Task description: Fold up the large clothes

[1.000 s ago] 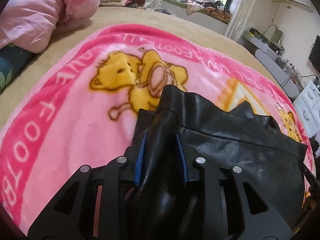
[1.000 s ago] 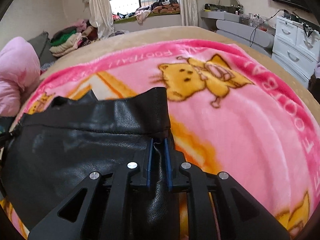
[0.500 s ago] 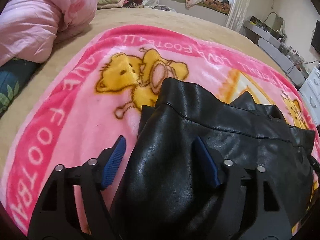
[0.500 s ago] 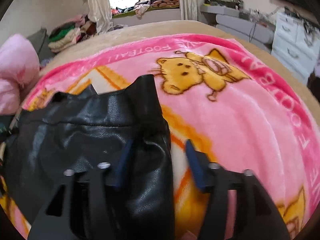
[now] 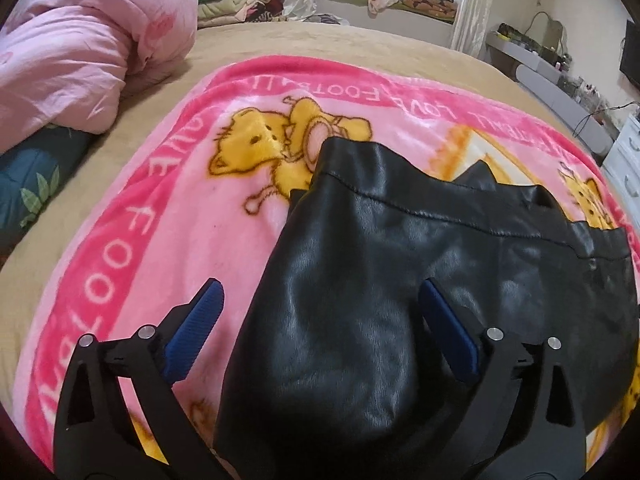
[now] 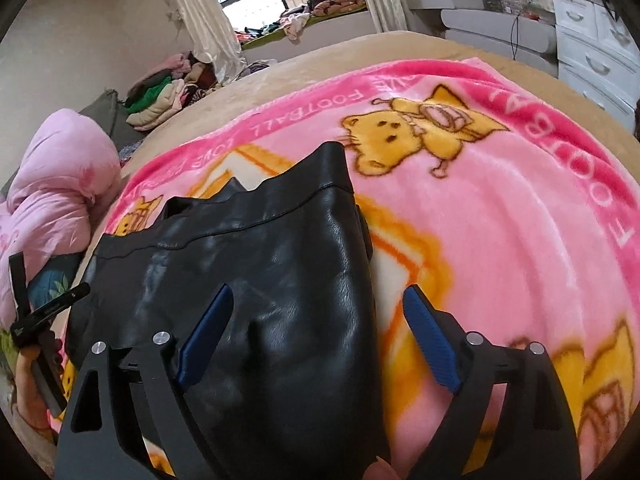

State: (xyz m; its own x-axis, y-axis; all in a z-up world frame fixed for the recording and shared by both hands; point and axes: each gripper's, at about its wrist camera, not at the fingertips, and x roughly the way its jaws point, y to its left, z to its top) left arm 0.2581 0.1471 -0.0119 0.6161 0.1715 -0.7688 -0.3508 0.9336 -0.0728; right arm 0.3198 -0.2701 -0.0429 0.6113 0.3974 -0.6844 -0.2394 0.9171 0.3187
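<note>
A pink quilt [image 5: 80,40] lies at the bed's left. The left gripper [image 5: 320,320] is spread wide over the black leather garment [image 5: 400,280], which lies folded on the pink cartoon blanket [image 5: 160,208]. The right gripper [image 6: 320,320] likewise gapes, straddling the garment's right edge.

Right tongs [image 6: 318,320] spread wide over black leather garment [image 6: 256,280], lying on pink cartoon blanket [image 6: 500,220].

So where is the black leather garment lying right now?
The black leather garment lies folded on the pink cartoon-bear blanket on the bed, between the open left gripper and open right gripper.
</note>
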